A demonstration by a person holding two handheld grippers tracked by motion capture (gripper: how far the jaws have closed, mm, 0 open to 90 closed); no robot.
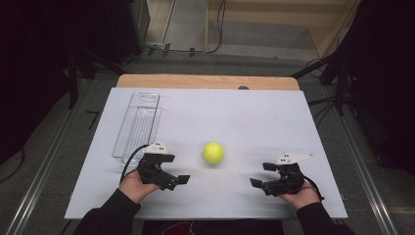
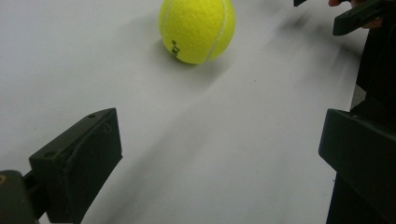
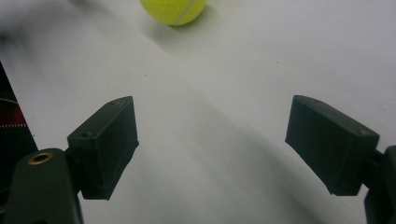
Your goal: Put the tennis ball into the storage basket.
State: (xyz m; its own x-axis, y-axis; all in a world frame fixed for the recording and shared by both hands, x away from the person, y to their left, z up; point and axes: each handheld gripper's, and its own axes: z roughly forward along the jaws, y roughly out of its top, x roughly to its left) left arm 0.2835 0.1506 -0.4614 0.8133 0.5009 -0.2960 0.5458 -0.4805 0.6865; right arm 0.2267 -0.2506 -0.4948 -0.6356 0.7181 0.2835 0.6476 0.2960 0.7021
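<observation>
1. Dark room with grey floor [image 1: 49,161], black stands and cables around the table.
2. White board [image 1: 244,117] over a wooden tabletop [image 1: 205,81], bare wood along the far edge.
3. Clear plastic tray [image 1: 137,125] at far left, lying lengthwise.
4. Left gripper [image 1: 178,178] and right gripper [image 1: 258,175] near the front edge, jaws spread wide, nothing held.
5. Yellow tennis ball [image 1: 214,152] between them, resting on the board, apart from both.

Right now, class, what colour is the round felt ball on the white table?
Yellow-green with a white seam; the tennis ball shows best in the left gripper view.
</observation>
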